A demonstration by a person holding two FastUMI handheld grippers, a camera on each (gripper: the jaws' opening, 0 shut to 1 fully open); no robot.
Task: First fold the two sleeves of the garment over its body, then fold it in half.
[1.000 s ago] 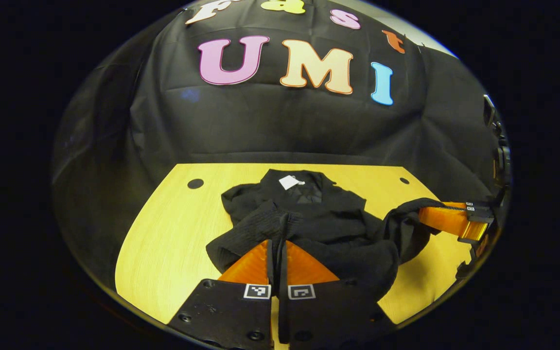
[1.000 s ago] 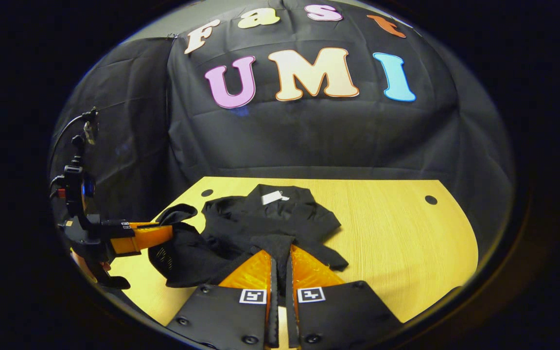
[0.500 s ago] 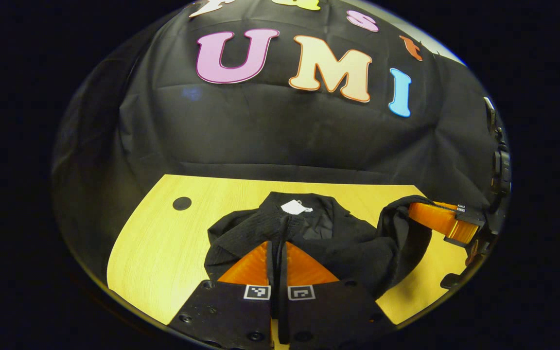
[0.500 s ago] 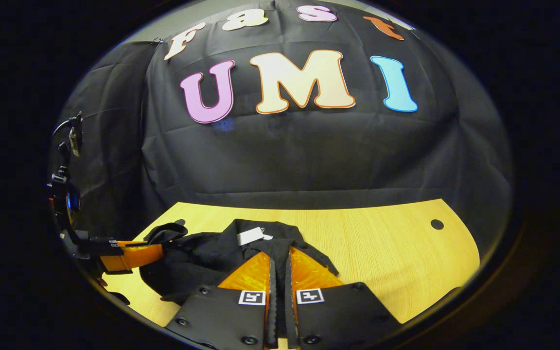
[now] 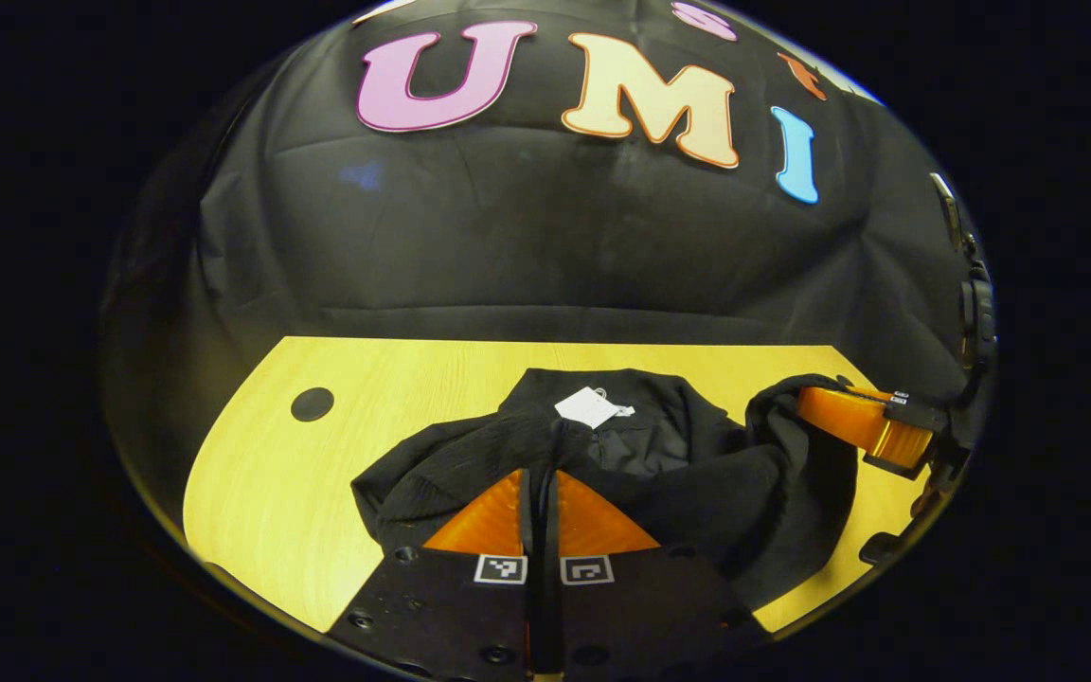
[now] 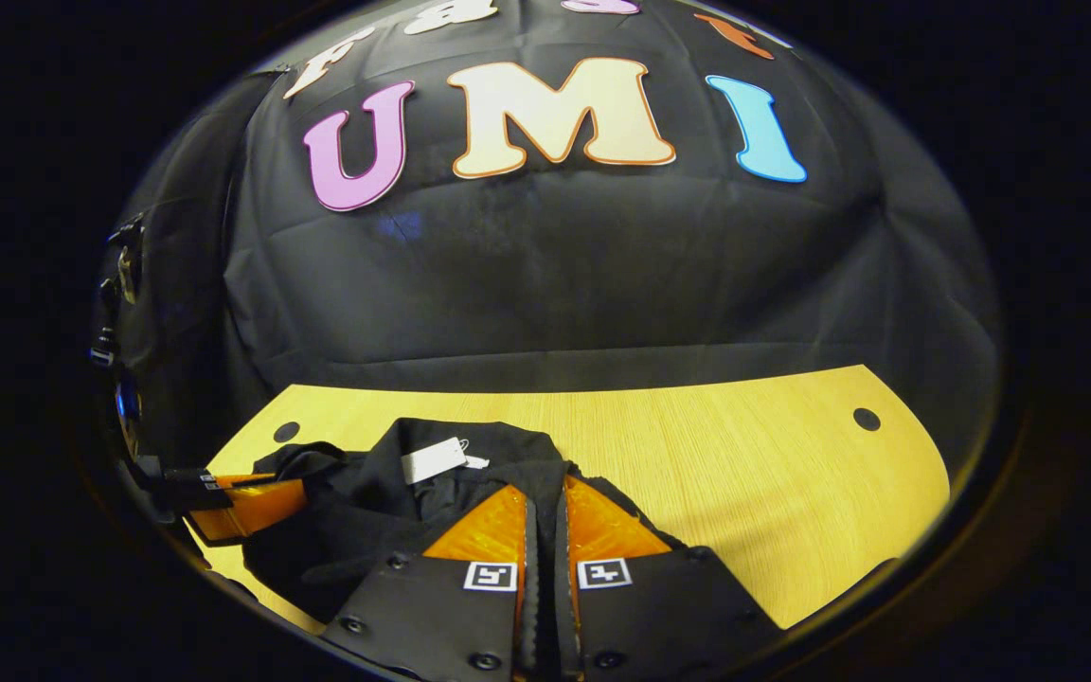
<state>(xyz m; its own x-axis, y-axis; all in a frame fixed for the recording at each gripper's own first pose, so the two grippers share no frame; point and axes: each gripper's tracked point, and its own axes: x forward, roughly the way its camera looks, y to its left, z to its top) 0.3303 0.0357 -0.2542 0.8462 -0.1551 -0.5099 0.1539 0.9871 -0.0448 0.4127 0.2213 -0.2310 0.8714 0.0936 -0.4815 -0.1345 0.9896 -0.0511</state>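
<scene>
The black garment [image 5: 659, 474] is lying bunched on the yellow desk [image 5: 261, 483], its white tag [image 5: 591, 407] showing at the collar. In the left gripper view, the left tongs [image 5: 543, 478] are pinching a fold of the cloth, fingers pressed together on it. At the right, the right tongs [image 5: 806, 403] are gripping the other raised edge; in the right gripper view they [image 6: 543, 493] are clamping fabric too.

You see a black matt garment [image 5: 697, 493] of ribbed knit cloth, its small white paper-like tag [image 5: 588, 407] smooth, on a yellow wood-grain table [image 6: 754, 474] with a soft sheen.
</scene>
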